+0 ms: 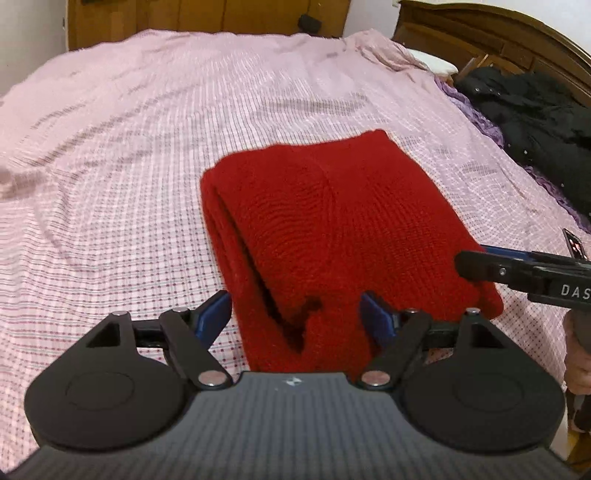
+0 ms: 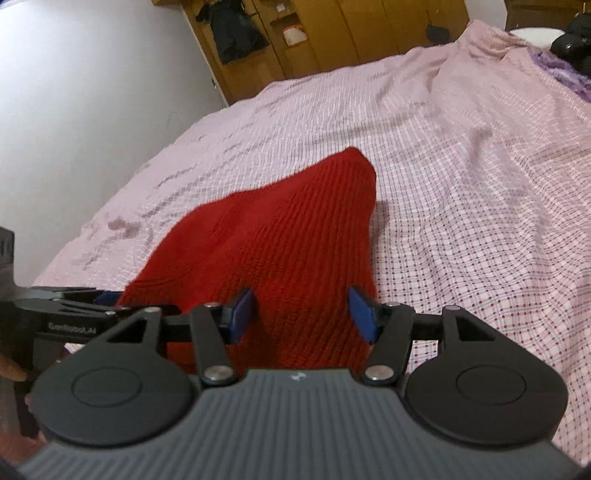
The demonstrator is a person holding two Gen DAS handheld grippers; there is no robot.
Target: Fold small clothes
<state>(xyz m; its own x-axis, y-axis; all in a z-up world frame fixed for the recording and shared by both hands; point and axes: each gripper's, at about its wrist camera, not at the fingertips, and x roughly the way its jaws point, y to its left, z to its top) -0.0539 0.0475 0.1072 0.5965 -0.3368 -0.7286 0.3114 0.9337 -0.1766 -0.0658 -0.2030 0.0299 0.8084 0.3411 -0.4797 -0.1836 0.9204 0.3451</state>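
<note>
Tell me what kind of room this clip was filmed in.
Most likely a bedroom at home. A wide bed under a pink checked cotton bedspread fills both views, with a carved dark wooden headboard at one end and tall yellowish wooden wardrobes along the wall.

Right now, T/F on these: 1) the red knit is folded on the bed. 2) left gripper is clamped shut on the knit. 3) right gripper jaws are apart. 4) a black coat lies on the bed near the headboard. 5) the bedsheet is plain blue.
1) True: the red knit lies folded in layers on the bedsheet.
2) False: the left gripper has its jaws wide apart, pressing nothing.
3) True: the right gripper has its jaws apart, over the knit's near end.
4) True: the black coat lies there.
5) False: it is pink checked.
</note>
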